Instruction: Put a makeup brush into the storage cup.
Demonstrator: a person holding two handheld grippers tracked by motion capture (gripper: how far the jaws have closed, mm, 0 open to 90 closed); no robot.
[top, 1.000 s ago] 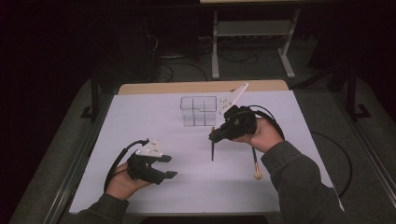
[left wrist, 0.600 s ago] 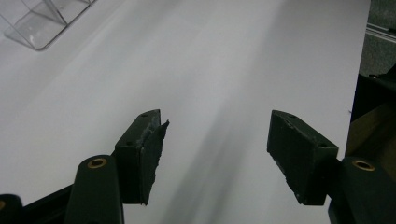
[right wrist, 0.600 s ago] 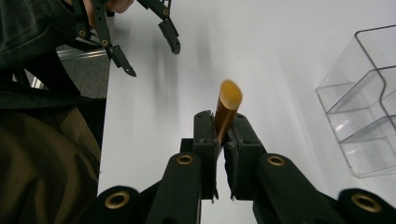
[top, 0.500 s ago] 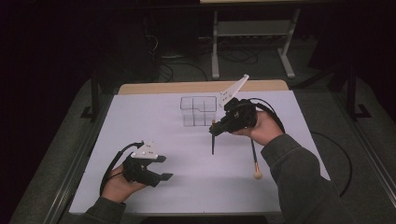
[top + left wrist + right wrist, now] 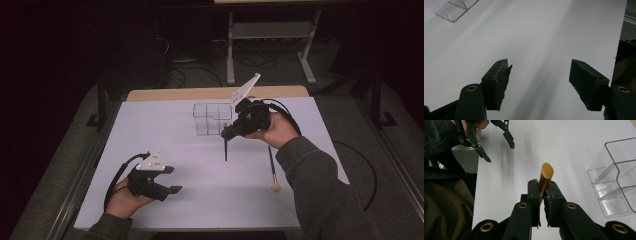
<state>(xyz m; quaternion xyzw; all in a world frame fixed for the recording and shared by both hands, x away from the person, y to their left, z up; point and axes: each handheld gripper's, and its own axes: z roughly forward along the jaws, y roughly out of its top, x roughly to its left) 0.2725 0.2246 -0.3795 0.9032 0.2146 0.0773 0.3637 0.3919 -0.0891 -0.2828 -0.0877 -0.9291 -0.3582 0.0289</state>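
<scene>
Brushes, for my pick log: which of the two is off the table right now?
The dark brush hanging upright from the right gripper; the other brush lies flat beside the sleeve.

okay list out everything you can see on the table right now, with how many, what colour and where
Brush: one, dark handle, wooden end, hanging upright from the right gripper above the table's middle.
Second brush: one, dark handle, pale tip, lying flat on the table's right side.
Clear organiser: one, transparent, compartmented, at the far middle.
Table: one, white top, wooden far edge.
Left gripper: black, fingers apart, near left of the table.
Right gripper: black, fingers clamped on the brush, beside the organiser.
</scene>
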